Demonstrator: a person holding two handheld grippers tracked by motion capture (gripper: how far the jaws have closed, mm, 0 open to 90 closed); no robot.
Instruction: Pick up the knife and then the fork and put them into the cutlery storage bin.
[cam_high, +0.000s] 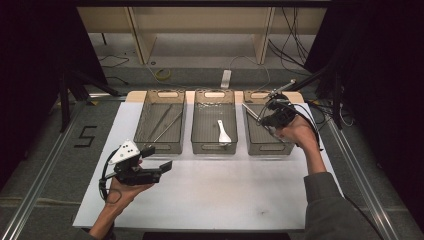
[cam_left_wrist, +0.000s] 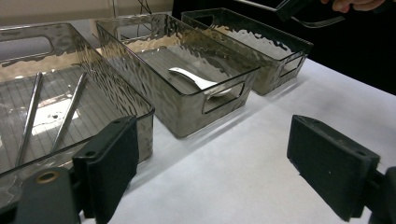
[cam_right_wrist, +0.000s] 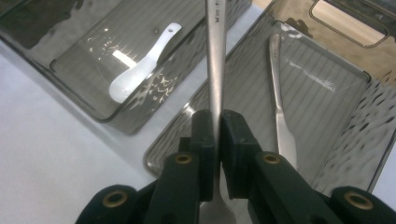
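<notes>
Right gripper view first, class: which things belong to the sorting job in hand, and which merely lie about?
In the job:
right gripper, shut on a fork
right bin
utensil in it

Lying about:
spoon
middle bin
chopsticks
left gripper, open

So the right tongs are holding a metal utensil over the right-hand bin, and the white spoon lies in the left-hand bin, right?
Not quite: the white spoon lies in the middle bin, as the high view shows. The right tongs do grip a metal utensil over the right-hand bin.
</notes>
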